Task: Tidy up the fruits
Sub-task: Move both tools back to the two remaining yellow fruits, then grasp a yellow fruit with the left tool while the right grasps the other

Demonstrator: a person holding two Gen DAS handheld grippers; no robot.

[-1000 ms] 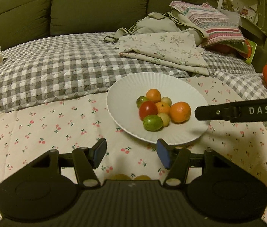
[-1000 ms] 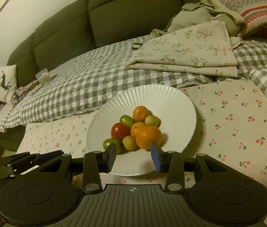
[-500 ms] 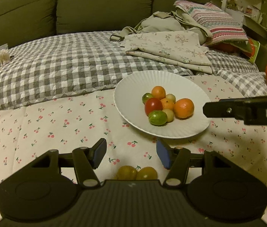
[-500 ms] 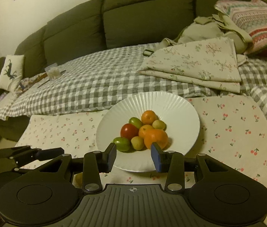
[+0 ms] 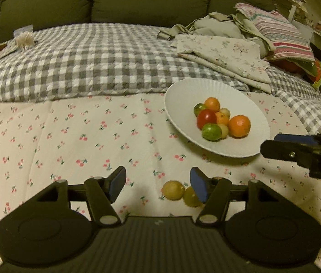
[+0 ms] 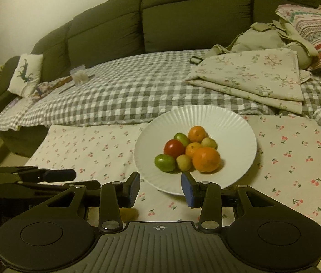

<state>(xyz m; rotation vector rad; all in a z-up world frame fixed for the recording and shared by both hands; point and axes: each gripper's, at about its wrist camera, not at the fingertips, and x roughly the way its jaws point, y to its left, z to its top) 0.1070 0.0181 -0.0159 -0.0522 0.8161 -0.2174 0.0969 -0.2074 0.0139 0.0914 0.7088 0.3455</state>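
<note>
A white ribbed plate (image 5: 183, 95) (image 6: 233, 122) lies on a cherry-print cloth (image 5: 69, 136) and holds several small fruits: a large orange (image 5: 239, 125) (image 6: 206, 159), a red tomato (image 5: 206, 118) (image 6: 174, 148), green and yellow ones. Two yellow-green fruits (image 5: 173, 190) lie loose on the cloth just in front of my left gripper (image 5: 158, 183), near its right finger. One of them shows in the right wrist view (image 6: 129, 213). My left gripper is open and empty. My right gripper (image 6: 160, 187) is open and empty at the plate's near rim; it also shows in the left wrist view (image 5: 297, 150).
A grey checked blanket (image 5: 81, 61) covers the sofa seat behind the cloth. Folded floral fabric (image 6: 256, 75) and a striped pillow (image 6: 315, 29) lie at the back right. A small cushion (image 6: 25, 75) sits far left. The sofa back (image 6: 160, 22) rises behind.
Both grippers have drawn back from the plate. The two loose yellow-green fruits, earlier half hidden under my left gripper, now show in full beside its right finger. Both stay open.
</note>
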